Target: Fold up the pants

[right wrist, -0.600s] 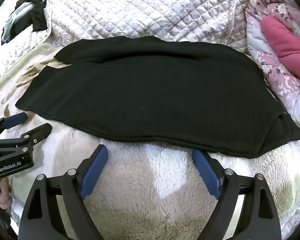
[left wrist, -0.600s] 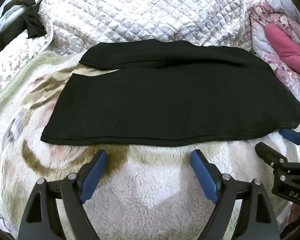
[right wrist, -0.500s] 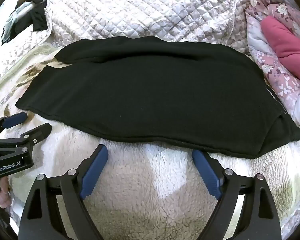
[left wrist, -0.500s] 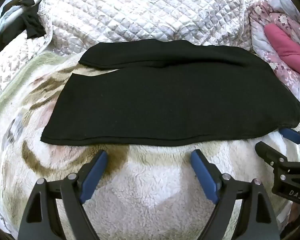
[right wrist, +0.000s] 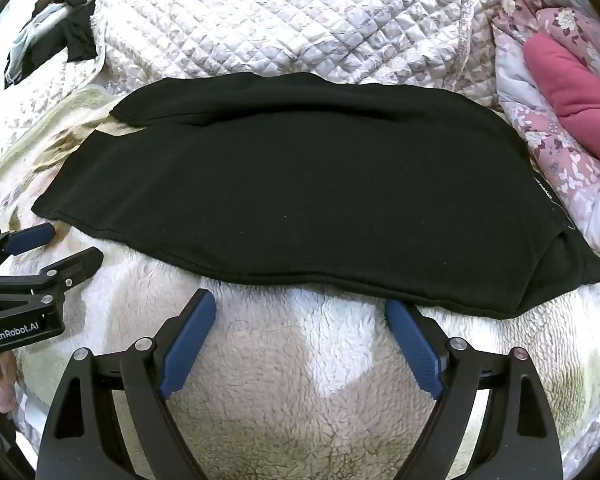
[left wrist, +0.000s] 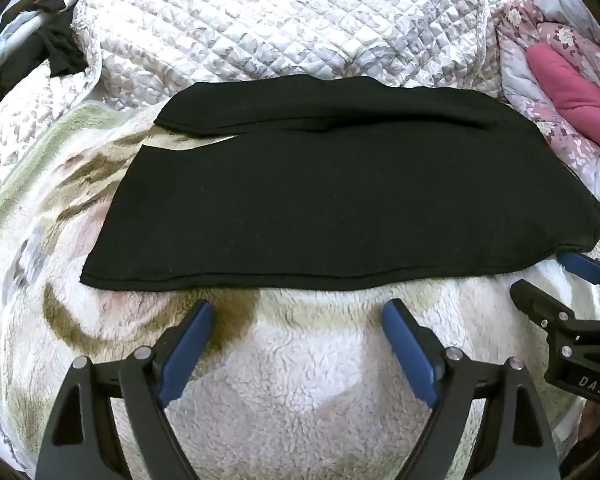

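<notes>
One black pants (left wrist: 332,204), long axis L-R

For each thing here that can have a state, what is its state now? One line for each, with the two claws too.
pants: lying flat on the fleece blanket, legs side by side, not gripped
left claw: open, empty, just short of the near edge of the pants
right claw: open, empty, at the near edge of the pants
fleece blanket: spread under the pants
quilt: rumpled behind the pants
</notes>
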The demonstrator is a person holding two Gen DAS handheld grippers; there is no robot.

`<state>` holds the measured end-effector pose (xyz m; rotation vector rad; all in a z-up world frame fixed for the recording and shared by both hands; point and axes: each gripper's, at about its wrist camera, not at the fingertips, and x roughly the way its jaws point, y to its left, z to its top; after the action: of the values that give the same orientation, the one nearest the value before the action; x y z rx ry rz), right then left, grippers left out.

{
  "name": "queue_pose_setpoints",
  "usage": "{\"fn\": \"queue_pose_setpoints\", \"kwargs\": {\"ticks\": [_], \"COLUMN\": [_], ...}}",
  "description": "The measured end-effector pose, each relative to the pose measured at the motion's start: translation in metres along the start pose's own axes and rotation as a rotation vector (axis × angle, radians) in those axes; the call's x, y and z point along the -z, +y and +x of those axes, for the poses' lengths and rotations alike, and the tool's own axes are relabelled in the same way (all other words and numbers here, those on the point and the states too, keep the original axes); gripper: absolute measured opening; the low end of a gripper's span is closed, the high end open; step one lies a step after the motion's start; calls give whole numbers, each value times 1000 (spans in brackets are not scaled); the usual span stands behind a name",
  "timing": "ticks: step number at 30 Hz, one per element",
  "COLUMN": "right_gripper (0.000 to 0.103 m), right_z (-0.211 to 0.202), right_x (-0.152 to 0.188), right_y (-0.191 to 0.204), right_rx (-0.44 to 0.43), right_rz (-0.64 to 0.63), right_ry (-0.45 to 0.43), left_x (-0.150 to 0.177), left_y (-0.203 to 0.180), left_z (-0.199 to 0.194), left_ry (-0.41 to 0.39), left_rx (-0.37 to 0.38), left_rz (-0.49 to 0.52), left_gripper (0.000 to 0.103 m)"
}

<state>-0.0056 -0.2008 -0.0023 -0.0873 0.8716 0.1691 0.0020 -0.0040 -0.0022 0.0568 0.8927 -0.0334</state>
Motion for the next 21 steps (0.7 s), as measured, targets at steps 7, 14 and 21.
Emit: {"fn": "queue_pose_setpoints", "kwargs": {"ticks": [7, 14, 21], "right_gripper": [87, 87, 87], "right_z": [0, 0, 0], "right_x": [0, 0, 0], "right_y": [0, 0, 1], "right_rx": [-2, -3, -2], "right_rz": [-1, -1, -1], "right_ry": [-6, -5, -5], "left_x": [-1, -1, -2], "left_y": [1, 1, 1], "left_z": [0, -1, -1], "left_ry": [2, 4, 4], "left_rx": [1, 2, 1], "left_rz": [3, 1, 2], "left_gripper": [88, 88, 88]}}
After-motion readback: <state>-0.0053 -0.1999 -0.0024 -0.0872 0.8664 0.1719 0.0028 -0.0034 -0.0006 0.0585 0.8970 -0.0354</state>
